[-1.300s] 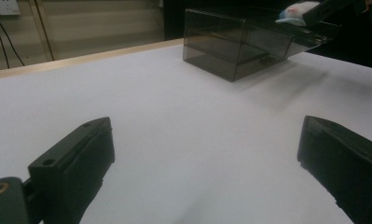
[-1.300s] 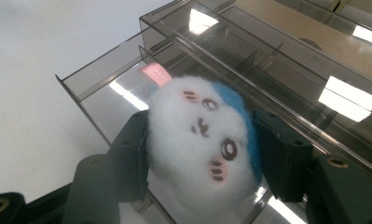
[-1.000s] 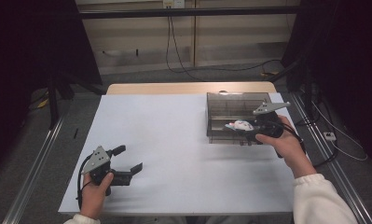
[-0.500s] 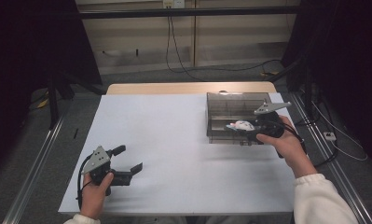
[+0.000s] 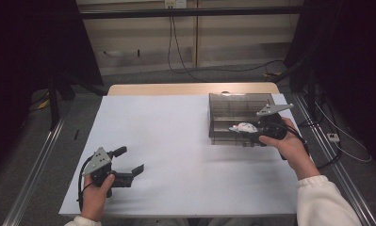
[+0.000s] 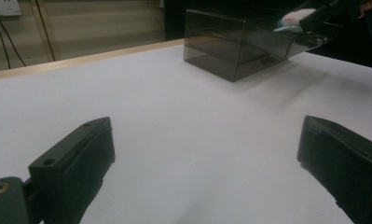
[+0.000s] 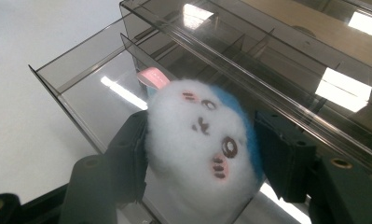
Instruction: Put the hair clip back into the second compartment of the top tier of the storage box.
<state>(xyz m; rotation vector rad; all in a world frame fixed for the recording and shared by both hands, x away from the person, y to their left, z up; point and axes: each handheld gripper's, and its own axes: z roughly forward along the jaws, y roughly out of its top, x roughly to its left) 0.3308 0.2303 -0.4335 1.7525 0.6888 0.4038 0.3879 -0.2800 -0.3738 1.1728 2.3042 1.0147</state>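
A small white plush toy (image 7: 200, 144) with a blue back, pink ear and stitched face sits squeezed between the right gripper (image 5: 252, 132) jaws, its face turned up toward that gripper's camera. Directly beneath and ahead of the jaws lies the open drawer of a smoky clear organizer box (image 5: 232, 109). Well apart on the white counter (image 5: 176, 136), the left gripper (image 5: 126, 162) rests, jaws wide, nothing between them.

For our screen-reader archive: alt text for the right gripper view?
Two black jaws of the right gripper clamp a white plush toy with a drawn face and blue back, held over the open drawer of a smoky clear box.
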